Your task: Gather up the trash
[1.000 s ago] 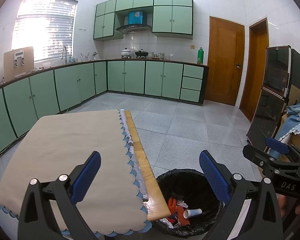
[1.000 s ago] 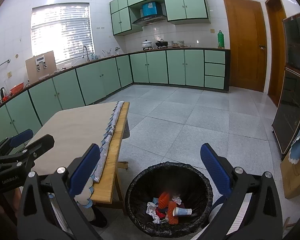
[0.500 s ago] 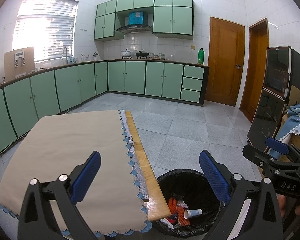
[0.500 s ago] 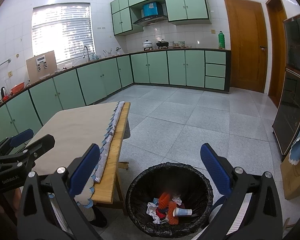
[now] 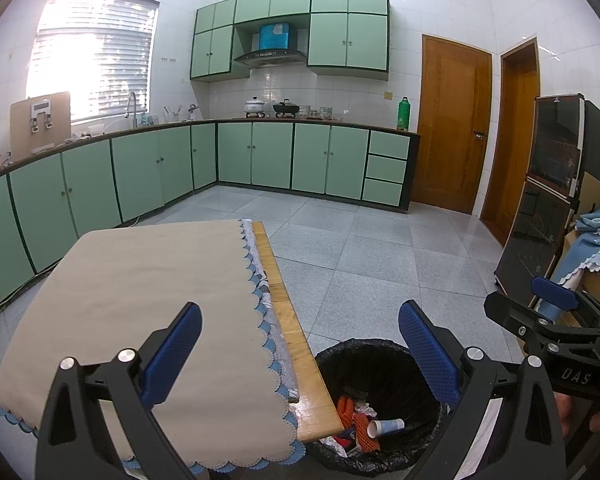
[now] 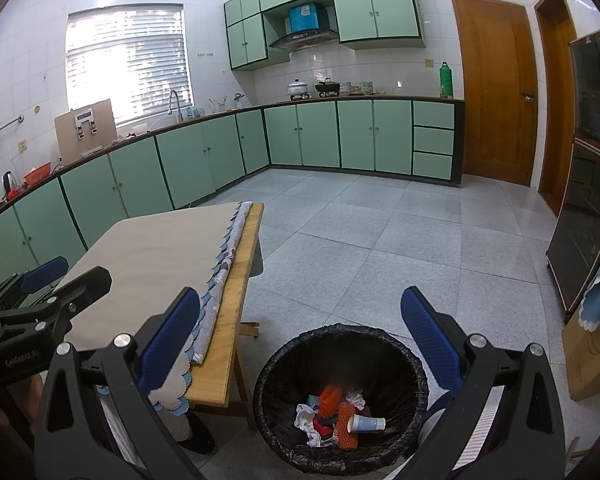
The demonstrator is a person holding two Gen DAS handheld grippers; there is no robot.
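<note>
The left gripper (image 5: 300, 352) is spread wide with nothing between its blue-padded fingers (image 5: 172, 354), held level above the near end of the table (image 5: 296, 352), its left finger over the beige tablecloth (image 5: 140, 280) and its right finger over the bin. The right gripper (image 6: 300, 340) is likewise released and empty, poised directly above the black-lined trash bin (image 6: 342, 396) that stands on the tiled floor (image 6: 380, 240) just beside the table's corner. Each tool shows in the other's view: the right one appears at the far right of the left camera, gripped by a hand (image 5: 588, 420) low at the frame edge, and white letters on its black body read "DAS". The left one, at the left edge of the right camera, carries small white lettering too blurred to read. The trash lies inside the bin: orange foam netting (image 6: 346, 424), crumpled white paper (image 6: 306, 420) and a light blue paper cup (image 6: 366, 424) tipped on its side; any print on the cup cannot be made out.
</note>
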